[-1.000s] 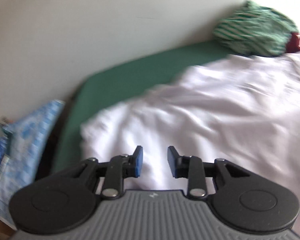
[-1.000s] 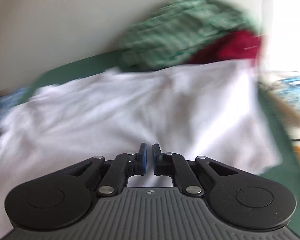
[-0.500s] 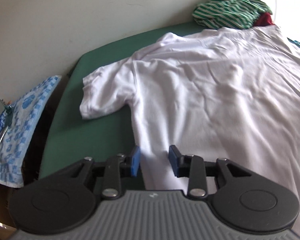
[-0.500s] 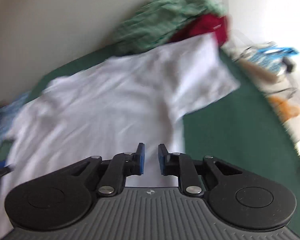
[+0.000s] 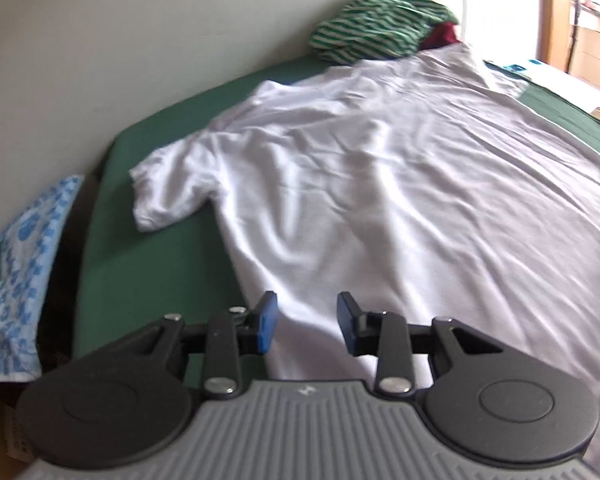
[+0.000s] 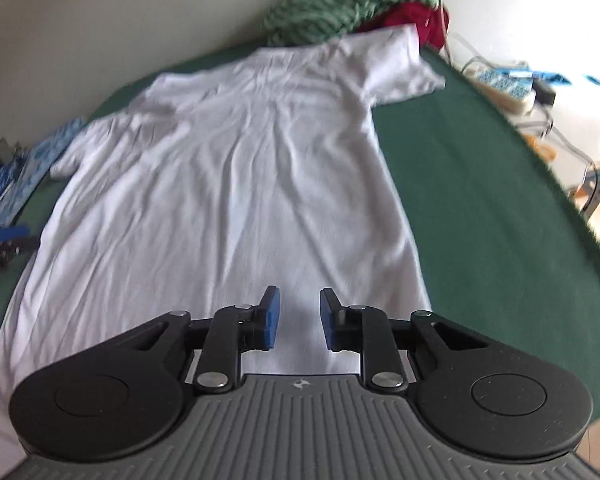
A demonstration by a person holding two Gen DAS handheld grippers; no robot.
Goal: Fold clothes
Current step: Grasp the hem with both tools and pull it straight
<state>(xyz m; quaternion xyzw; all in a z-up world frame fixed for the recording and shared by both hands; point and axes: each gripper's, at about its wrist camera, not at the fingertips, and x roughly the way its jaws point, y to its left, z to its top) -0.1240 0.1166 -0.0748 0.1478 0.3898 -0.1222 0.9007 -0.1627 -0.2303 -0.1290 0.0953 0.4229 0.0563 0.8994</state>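
- Looking along the left tool [image 5: 307, 322] in the left wrist view: its blue pads stand apart with nothing between them, over the near left edge of the shirt [image 5: 380, 184], which lies spread flat on the green bed [image 5: 148, 256].
- A bite taken here would likely land right on that side edge; closing half on cloth and half on the sheet could pinch the sheet too, or catch one layer only, so that the shirt splits open when lifted.
- The left sleeve [image 5: 168, 192] lies out sideways and a little rumpled; if it is not tucked in, it will probably bunch inside the fold.
- The striped garment [image 5: 376, 28] and a red one [image 5: 444, 36] touch the shirt's far end, so dragging the shirt could pull them along.

- Turning to the right wrist view: the right tool [image 6: 299, 318] has just been opening, and its pads stand a little apart and bare above the shirt's [image 6: 236, 168] near hem.
- That gap looks narrow; coming down on the cloth like this, the pads may push it into a ridge rather than take it between them.
- The right sleeve [image 6: 404, 68] lies close to the red garment [image 6: 412, 20], and a cable [image 6: 444, 8] hangs there; a wide swing could snag it.
- The other tool [image 6: 8, 240] shows at the left border, so the two could collide if both go for the hem's middle.
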